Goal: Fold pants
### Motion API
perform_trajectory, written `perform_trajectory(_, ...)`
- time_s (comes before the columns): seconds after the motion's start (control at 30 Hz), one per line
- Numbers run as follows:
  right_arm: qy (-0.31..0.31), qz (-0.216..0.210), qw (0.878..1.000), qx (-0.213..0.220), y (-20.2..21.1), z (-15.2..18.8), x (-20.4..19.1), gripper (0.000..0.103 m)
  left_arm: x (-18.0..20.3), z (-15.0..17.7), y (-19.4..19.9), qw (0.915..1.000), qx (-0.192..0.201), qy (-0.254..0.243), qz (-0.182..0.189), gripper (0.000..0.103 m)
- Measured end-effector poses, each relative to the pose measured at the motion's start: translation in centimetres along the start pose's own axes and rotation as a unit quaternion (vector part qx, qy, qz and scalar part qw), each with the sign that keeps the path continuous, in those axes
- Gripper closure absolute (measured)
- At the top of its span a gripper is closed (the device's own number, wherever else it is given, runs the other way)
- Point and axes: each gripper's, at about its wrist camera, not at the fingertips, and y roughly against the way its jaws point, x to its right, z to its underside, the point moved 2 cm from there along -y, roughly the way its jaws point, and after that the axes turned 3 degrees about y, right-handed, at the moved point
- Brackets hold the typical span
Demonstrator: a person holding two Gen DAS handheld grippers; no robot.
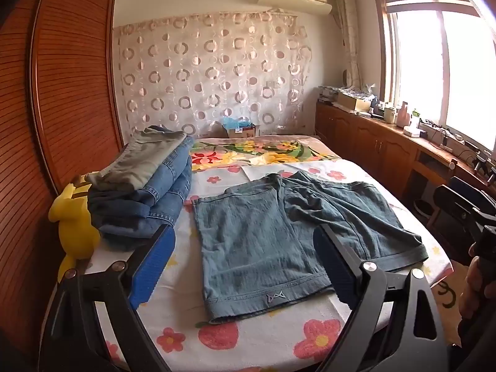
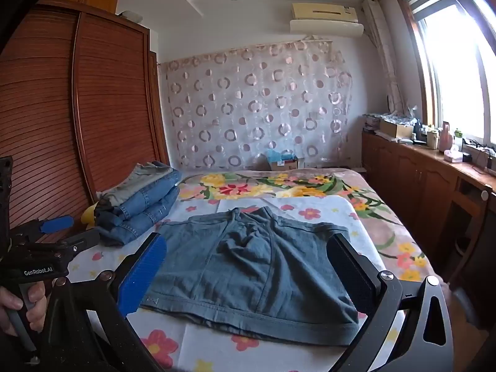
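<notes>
A pair of blue-green denim shorts (image 1: pixel 263 241) lies spread flat on the flowered bed sheet (image 1: pixel 217 338), waistband far and leg hems toward me. In the right wrist view the shorts (image 2: pixel 248 276) sit straight ahead. My left gripper (image 1: pixel 245 234) hovers open over the near left leg, with nothing between its blue pads. The right gripper (image 2: pixel 246 243) is also open, above the near hem, and touches nothing. The left gripper (image 2: pixel 71 231) shows at the left edge of the right wrist view, held by a hand (image 2: pixel 18 307).
A stack of folded jeans (image 1: pixel 148 186) sits on the bed's left side beside a yellow plush toy (image 1: pixel 74 223). A slatted wooden wardrobe (image 1: pixel 62 93) stands at left, and low cabinets (image 1: pixel 372 142) under the window at right. A cardboard box (image 1: pixel 240 130) is at the bed's far end.
</notes>
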Motion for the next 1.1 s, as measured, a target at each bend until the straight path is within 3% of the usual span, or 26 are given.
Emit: perform_trajectory(1.1, 0.001, -0.003, 1.0, 0.004, 0.14, -0.01, -0.11, 0.0, 0.89, -0.1, -0.93, 1.0, 0.003, -0.001, 0.001, 0.012)
